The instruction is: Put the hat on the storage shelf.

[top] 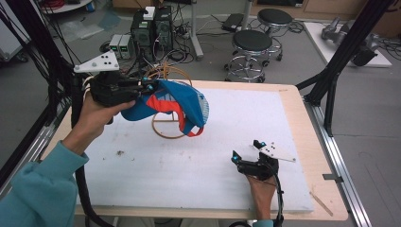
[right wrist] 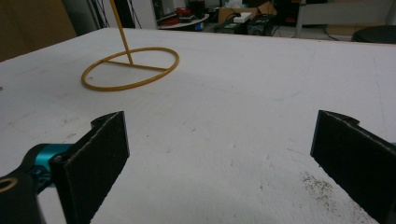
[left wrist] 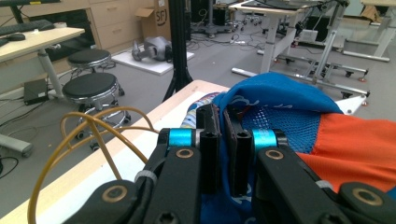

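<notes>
High view: nearest me, my right gripper (top: 247,152) rests on the white foam board (top: 142,179), jaws spread wide with nothing between them. Farther up and to the left, my left gripper (top: 150,86) is clamped on the edge of a blue and orange cap (top: 175,101), which hangs in the air over the base ring of a yellow wire stand (top: 166,126). I judge the cap light and floppy; the mesh and cloth sag wherever they are not pinched, so the firmer rim or brim is the place to hold, not the loose crown. The stand looks thin and easy to tip. Beyond the table, the left gripper view shows a cardboard box (left wrist: 156,21) marked "SF".
</notes>
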`<state>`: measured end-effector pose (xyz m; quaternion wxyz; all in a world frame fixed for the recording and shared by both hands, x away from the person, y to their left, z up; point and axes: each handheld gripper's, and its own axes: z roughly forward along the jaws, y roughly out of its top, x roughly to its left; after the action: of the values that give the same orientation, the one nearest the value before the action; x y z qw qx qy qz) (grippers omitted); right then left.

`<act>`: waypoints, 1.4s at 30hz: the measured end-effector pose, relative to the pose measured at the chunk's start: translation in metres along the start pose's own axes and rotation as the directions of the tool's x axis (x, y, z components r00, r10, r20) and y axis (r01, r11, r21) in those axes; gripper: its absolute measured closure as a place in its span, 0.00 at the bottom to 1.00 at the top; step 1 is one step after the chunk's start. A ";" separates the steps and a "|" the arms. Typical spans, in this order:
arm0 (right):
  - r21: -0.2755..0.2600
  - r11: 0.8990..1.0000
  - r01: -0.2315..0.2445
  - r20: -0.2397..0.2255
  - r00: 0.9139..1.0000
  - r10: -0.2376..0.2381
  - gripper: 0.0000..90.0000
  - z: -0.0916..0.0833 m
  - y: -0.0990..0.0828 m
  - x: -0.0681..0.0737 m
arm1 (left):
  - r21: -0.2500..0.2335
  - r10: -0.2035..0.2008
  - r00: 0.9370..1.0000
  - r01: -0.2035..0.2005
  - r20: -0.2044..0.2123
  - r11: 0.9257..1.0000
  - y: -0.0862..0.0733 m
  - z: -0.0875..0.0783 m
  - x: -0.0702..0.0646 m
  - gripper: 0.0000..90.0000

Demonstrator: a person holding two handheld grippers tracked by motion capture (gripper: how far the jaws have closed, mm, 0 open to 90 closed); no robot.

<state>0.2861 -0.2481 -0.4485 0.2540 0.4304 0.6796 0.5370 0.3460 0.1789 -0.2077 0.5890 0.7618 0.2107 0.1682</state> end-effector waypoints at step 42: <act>0.005 1.000 0.001 -0.002 1.000 -0.001 0.04 0.000 0.000 0.001 | 0.039 -0.070 0.973 0.080 -0.218 0.996 -0.004 0.028 0.077 0.96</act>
<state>0.2854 -0.2474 -0.4486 0.2525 0.4300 0.6814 0.5357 0.4259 0.1962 -0.2178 0.5502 0.7442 0.3062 0.2230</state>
